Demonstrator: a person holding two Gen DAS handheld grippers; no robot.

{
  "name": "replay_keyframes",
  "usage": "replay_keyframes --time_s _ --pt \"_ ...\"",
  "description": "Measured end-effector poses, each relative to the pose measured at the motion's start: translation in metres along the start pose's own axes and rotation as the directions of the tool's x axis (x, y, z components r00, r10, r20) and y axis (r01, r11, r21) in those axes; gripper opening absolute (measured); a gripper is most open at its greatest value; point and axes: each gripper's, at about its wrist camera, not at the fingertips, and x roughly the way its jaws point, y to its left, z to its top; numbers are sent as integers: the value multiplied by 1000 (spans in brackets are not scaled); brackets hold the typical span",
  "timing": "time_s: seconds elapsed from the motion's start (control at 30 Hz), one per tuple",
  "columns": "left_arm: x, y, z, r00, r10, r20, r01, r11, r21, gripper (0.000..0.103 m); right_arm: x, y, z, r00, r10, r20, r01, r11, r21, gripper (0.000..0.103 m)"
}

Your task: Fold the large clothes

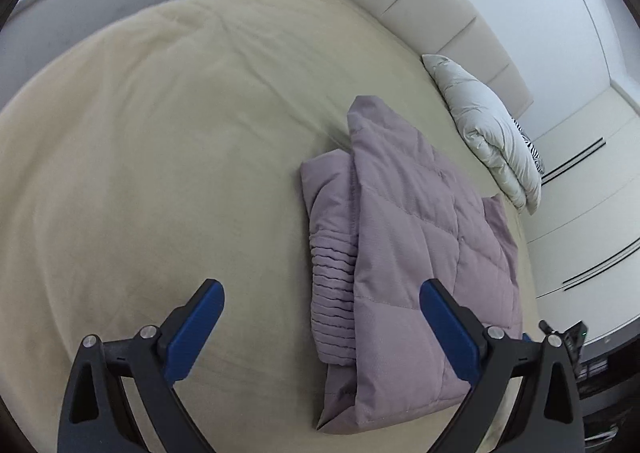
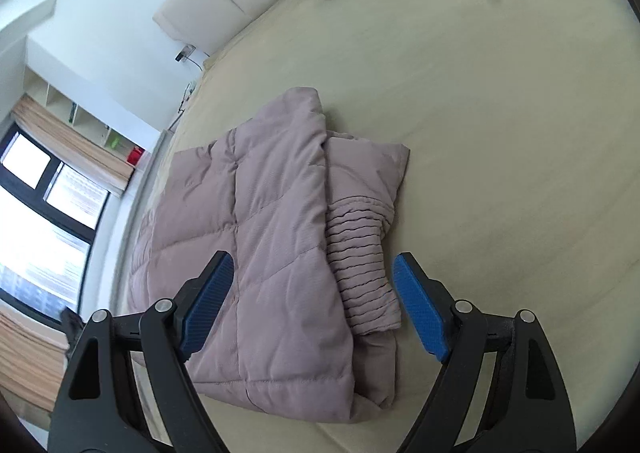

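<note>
Both jaw sets stand wide apart, nothing between their ribbed blue pads: the left gripper [image 1: 322, 327] hangs over bare beige bedsheet [image 1: 160, 157] with the folded mauve quilted puffer jacket [image 1: 416, 237] off to its right, while the right gripper [image 2: 313, 299] frames the jacket's near hem, long axis running away; it seems nearer. A ribbed cuff [image 2: 360, 253] lies on top.
</note>
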Motion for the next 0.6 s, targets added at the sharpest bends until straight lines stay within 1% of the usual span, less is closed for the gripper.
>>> replay_keyframes --time_s 0.07,0.13,0.2,0.3,0.37,0.47,0.5,0.6 --pt "12 5 3 998 -46 -38 44 998 -35 100 10 -19 6 999 38 -20 -37 998 54 82" --pt "22 10 8 995 -82 -54 78 995 -69 100 24 -34 6 994 90 -53 -85 992 98 82" --pt "35 11 12 990 -115 -83 107 990 -97 100 39 -46 8 990 114 -86 -100 985 144 82" --pt "53 8 16 985 -126 -122 115 989 -93 101 57 -59 6 980 163 -116 -139 972 191 82" --pt "62 12 20 982 -136 -132 121 986 -116 102 67 -60 5 976 187 -116 -162 967 196 82" --pt "67 22 29 974 -185 -134 163 973 -162 103 77 -60 8 966 228 -125 -201 959 197 82" --pt "67 22 31 971 -200 -129 177 970 -165 103 81 -59 10 962 238 -136 -210 959 193 82" --pt "74 16 37 969 -200 -148 179 974 -141 102 92 -51 16 952 254 -171 -227 960 166 82"
